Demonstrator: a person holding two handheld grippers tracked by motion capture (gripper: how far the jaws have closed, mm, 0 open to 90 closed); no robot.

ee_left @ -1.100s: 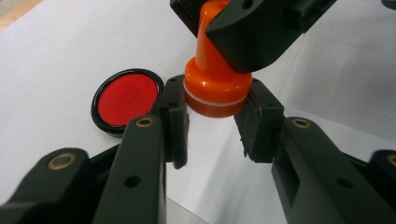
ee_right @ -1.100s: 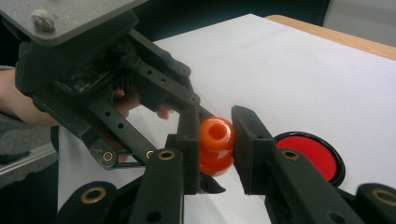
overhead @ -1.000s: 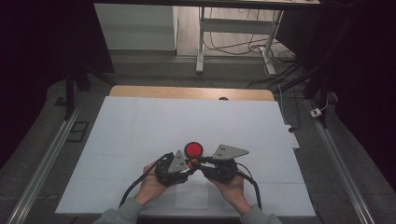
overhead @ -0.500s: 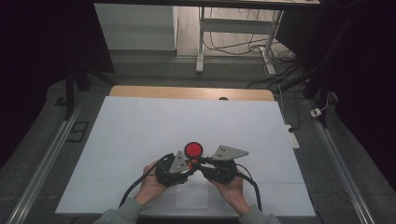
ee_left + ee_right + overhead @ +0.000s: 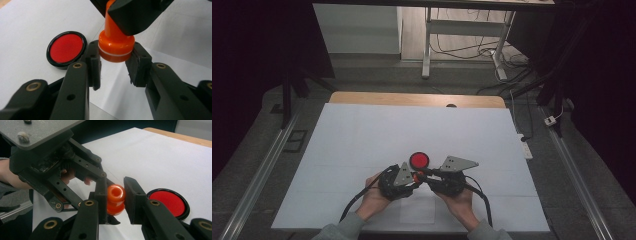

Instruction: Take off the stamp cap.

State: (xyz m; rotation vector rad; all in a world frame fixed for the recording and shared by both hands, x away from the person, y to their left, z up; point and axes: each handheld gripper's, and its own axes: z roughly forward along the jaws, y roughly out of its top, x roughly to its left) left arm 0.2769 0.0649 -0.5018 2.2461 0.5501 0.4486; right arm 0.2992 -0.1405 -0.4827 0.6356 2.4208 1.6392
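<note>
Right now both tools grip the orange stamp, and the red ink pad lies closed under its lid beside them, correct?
Not quite: the ink pad lies open, its red surface bare inside the black rim, as the left gripper view shows. Both the left tool and the right tool do grip the orange stamp.

My left gripper (image 5: 412,176) and right gripper (image 5: 426,174) are black with brass-ringed pivot holes, grey triangular top plates, black cables, and grey sleeves.
</note>
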